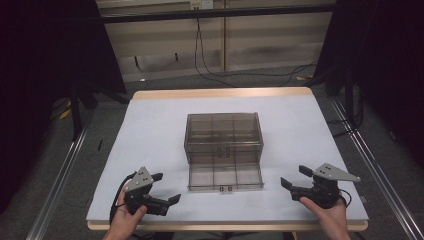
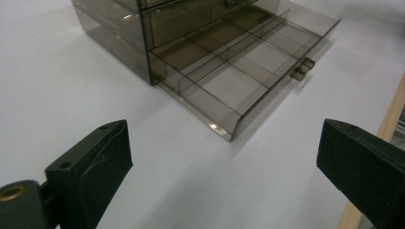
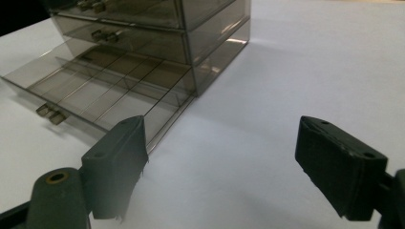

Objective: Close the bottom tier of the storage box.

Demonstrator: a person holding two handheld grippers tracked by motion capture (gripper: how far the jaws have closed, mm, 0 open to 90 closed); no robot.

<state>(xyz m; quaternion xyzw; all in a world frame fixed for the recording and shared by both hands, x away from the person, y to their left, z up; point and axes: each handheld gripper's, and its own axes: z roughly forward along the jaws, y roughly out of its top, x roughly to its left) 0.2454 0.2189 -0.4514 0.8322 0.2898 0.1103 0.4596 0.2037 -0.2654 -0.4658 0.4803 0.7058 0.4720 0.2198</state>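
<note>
A smoky clear plastic drawer cabinet stands in the middle of the white table. Its bottom drawer is pulled out toward me, divided into several empty compartments, with a small double handle at its front. The same drawer lies ahead of my left gripper, which is open and holds nothing. My left gripper rests near the front left of the table, left of the drawer. My right gripper sits open at the front right, beside the drawer; its jaws are wide apart and empty.
The table's wooden edge runs along the far side, another edge close on the left gripper's right. Metal rails flank the table on the floor. Cables trail across the floor behind.
</note>
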